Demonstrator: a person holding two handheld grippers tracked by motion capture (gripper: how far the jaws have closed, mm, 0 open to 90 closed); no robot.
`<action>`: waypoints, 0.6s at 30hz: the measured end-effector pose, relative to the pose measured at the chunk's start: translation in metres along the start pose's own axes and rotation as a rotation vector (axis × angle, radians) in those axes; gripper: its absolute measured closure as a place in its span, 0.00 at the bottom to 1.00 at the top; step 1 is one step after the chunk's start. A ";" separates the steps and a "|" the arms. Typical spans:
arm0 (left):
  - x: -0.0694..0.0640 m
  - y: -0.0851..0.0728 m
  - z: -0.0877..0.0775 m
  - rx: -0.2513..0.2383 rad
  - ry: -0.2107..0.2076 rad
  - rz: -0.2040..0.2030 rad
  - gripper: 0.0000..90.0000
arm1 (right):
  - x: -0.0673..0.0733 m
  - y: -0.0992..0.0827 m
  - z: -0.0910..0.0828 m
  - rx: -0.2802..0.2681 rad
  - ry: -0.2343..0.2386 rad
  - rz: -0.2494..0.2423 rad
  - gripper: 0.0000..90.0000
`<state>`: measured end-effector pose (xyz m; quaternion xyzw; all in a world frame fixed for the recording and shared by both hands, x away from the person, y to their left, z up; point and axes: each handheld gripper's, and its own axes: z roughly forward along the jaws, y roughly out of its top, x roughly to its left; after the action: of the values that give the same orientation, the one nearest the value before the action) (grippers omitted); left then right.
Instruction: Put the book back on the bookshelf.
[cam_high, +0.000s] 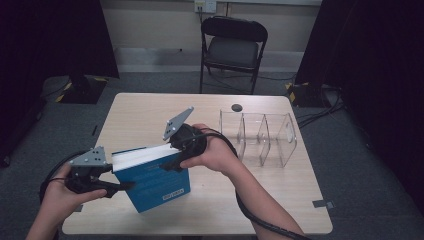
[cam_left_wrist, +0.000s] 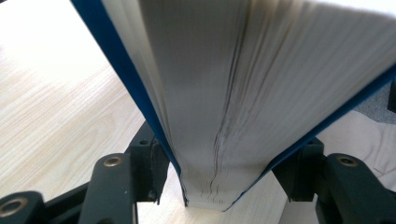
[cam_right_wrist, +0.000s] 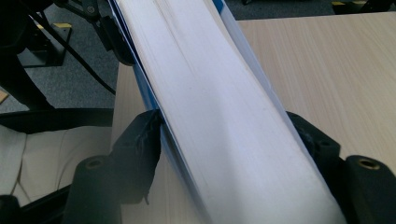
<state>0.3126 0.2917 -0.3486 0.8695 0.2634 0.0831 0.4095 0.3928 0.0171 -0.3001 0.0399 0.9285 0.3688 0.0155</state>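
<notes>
Item: thick blue-covered paperback book (cam_high: 152, 172), held on edge above the counter's (cam_high: 140, 112) near-left area, long axis left-right. Left hand-held gripper (cam_high: 122, 186) clamps its left end; right hand-held gripper (cam_high: 167, 165), jaws partly closed, straddles its right end.

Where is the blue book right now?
In the high view the blue book stands on edge near the table's front left, between the left gripper and right gripper, left of the clear organizer.

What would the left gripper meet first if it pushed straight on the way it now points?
The blue book, already between its jaws. Beyond that, probably the right gripper at the book's far end, though depth is hard to judge.
</notes>
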 end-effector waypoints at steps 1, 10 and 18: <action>0.000 0.000 0.000 -0.003 -0.004 -0.002 0.48 | 0.000 0.000 0.000 0.001 0.001 -0.003 0.39; 0.006 0.000 0.007 -0.028 0.046 -0.012 0.46 | 0.001 -0.002 -0.006 0.004 0.042 -0.044 0.64; 0.009 -0.005 0.005 -0.034 0.050 -0.039 0.45 | 0.008 -0.007 -0.012 0.008 0.035 -0.023 0.68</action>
<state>0.3205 0.2956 -0.3560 0.8547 0.2889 0.1012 0.4193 0.3838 0.0045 -0.2969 0.0227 0.9306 0.3654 0.0035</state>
